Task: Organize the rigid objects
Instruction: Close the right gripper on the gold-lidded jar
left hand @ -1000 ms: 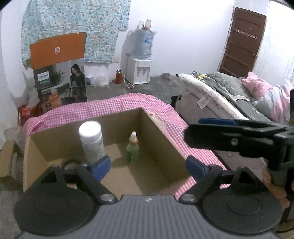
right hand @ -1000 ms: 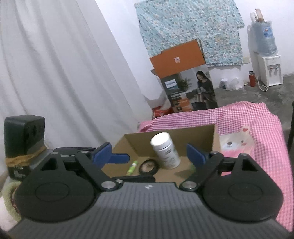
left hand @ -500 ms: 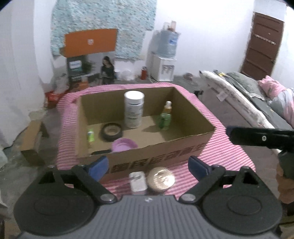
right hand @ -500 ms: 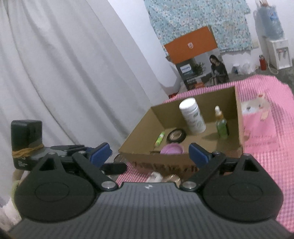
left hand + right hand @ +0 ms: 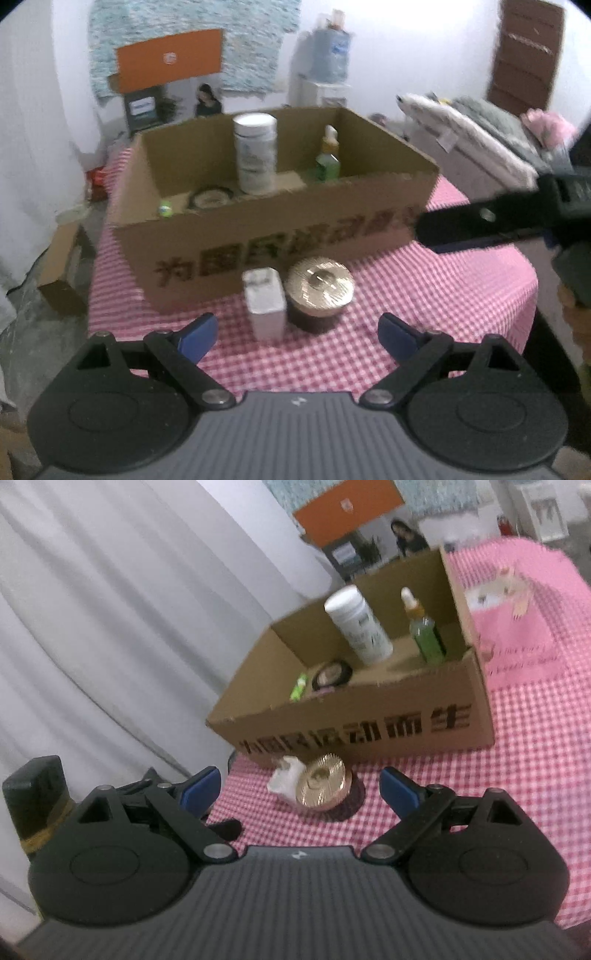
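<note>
A cardboard box [image 5: 280,243] [image 5: 369,720] stands on the pink checked tablecloth [image 5: 424,295]. Inside it are a white bottle [image 5: 255,151] [image 5: 358,629], a green dropper bottle [image 5: 328,158] [image 5: 424,631], a round black tin [image 5: 211,197] [image 5: 332,674] and a small green tube [image 5: 298,687]. In front of the box stand a small white container [image 5: 265,302] [image 5: 284,784] and a dark jar with a gold lid [image 5: 319,293] [image 5: 323,786]. My left gripper [image 5: 297,334] is open and empty, just short of them. My right gripper [image 5: 301,788] is open and empty, framing both.
White curtains [image 5: 110,627] hang to the left. A bed [image 5: 480,140] lies to the right of the table. A water dispenser [image 5: 328,74] and an orange-topped carton [image 5: 166,74] stand at the far wall. The right gripper's arm [image 5: 498,218] crosses the left wrist view.
Both grippers have pulled back and down from over the box. The white container and gold-lidded jar in front of the box have come into view and now sit between the fingers.
</note>
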Action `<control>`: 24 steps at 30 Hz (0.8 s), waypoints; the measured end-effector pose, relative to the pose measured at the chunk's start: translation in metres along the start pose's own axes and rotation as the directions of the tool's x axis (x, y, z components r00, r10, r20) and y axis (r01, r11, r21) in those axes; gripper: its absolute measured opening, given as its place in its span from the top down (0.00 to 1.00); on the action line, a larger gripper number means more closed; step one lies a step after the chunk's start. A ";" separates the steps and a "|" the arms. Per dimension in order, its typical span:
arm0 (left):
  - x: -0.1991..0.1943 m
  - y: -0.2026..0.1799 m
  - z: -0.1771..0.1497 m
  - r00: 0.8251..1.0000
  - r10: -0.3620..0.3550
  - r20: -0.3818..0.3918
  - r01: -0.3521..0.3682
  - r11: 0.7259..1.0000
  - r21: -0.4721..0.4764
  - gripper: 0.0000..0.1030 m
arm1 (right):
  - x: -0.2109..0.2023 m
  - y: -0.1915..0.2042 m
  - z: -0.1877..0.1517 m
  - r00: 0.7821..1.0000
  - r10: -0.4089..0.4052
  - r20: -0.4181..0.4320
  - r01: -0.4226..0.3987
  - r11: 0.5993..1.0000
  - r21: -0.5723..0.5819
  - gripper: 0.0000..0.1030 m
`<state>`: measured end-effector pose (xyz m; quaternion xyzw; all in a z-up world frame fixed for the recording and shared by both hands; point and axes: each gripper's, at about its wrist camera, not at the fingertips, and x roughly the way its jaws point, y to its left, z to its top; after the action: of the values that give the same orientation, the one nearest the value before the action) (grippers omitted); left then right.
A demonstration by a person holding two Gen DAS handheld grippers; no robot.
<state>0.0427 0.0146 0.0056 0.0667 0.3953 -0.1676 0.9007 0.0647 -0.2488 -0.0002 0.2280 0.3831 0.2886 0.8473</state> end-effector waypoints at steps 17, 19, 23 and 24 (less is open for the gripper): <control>0.059 -0.021 -0.007 0.990 -0.092 -0.107 0.100 0.992 0.080 0.15 | 0.086 -0.020 0.023 0.982 -0.034 -0.185 0.040 0.999 0.025 0.44; 0.064 -0.020 -0.006 0.989 -0.098 -0.114 0.107 0.992 0.073 0.15 | 0.095 -0.019 0.026 0.978 -0.039 -0.206 0.043 0.999 0.015 0.45; 0.069 -0.018 -0.002 0.990 -0.098 -0.105 0.104 0.993 0.062 0.15 | 0.110 -0.019 0.028 0.969 -0.044 -0.242 0.045 0.999 -0.001 0.46; 0.069 -0.018 -0.002 0.990 -0.100 -0.102 0.106 0.993 0.059 0.15 | 0.112 -0.018 0.027 0.967 -0.043 -0.250 0.044 0.999 -0.003 0.46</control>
<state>0.0788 -0.0190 -0.0459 0.0833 0.4367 -0.2229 0.8676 0.1520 -0.1926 -0.0528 0.1824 0.4919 0.2960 0.7982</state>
